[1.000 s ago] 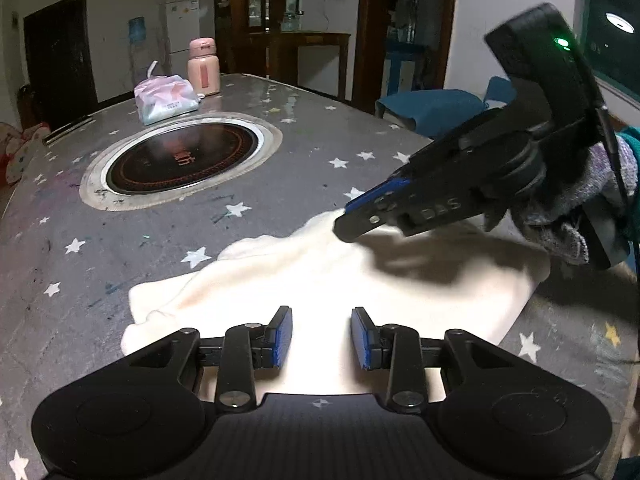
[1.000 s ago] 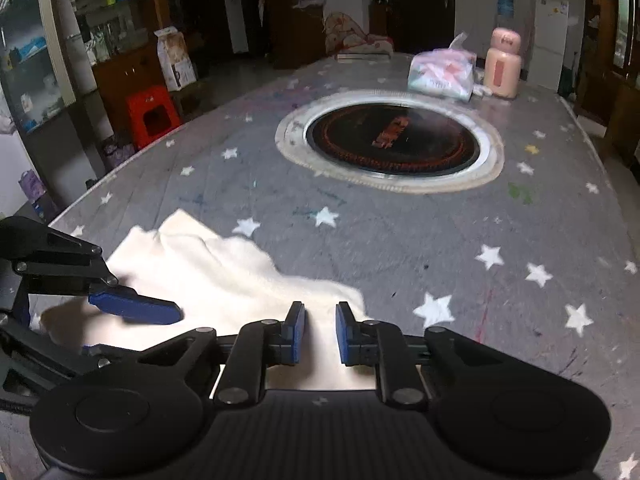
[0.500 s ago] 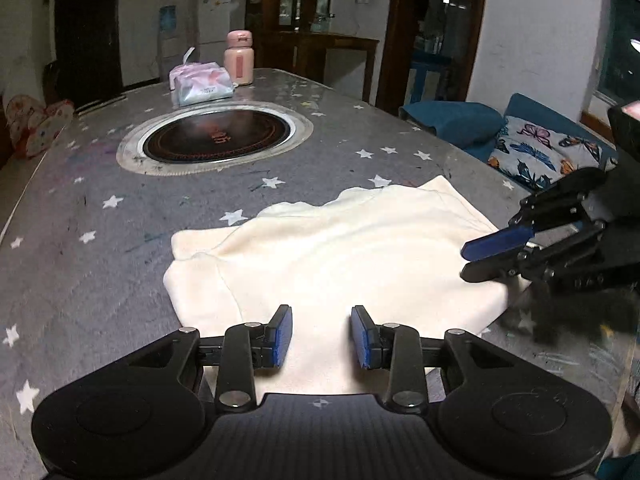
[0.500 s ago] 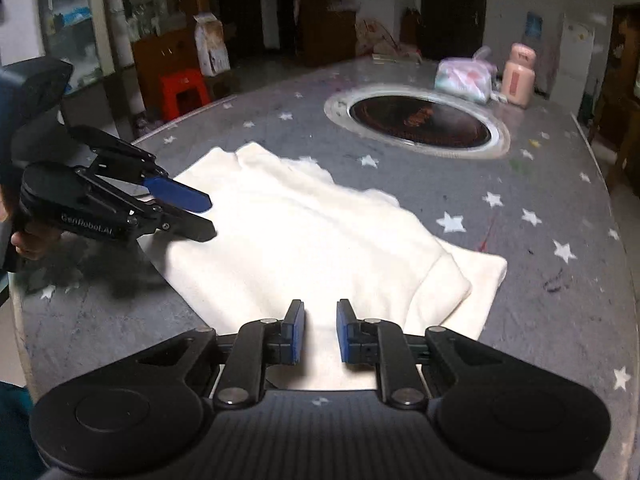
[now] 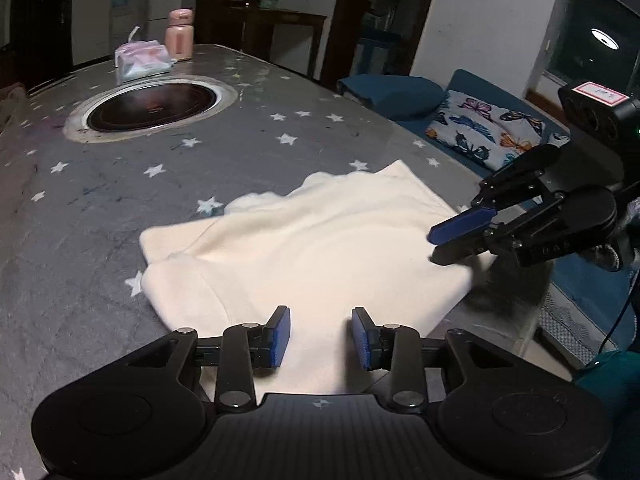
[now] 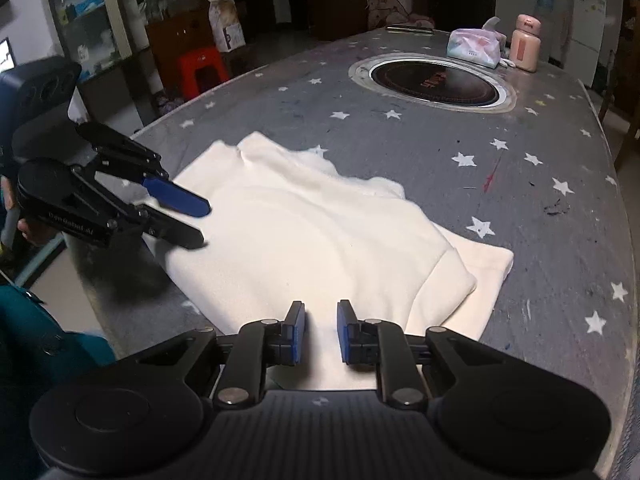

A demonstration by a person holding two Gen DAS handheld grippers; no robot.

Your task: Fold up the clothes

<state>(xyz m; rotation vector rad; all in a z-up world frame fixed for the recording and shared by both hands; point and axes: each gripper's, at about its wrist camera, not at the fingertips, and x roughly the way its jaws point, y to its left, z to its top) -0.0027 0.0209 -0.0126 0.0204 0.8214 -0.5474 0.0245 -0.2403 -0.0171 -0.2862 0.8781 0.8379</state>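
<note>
I see the grey star-printed table [image 5: 120,184] carrying a cream garment [image 5: 320,248], folded into a rough rectangle with a doubled layer along one edge, lying just ahead of both grippers. My left gripper [image 5: 320,336] hangs parted and empty over its near edge; my right gripper [image 6: 320,330] likewise, narrower.

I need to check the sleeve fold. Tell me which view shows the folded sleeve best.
The right wrist view is best: the sleeve lies open to the camera on the right of the cream top, its edge on the table unobstructed. The left wrist view shows the sleeve too, at the top's left edge, with less of it visible.
</note>
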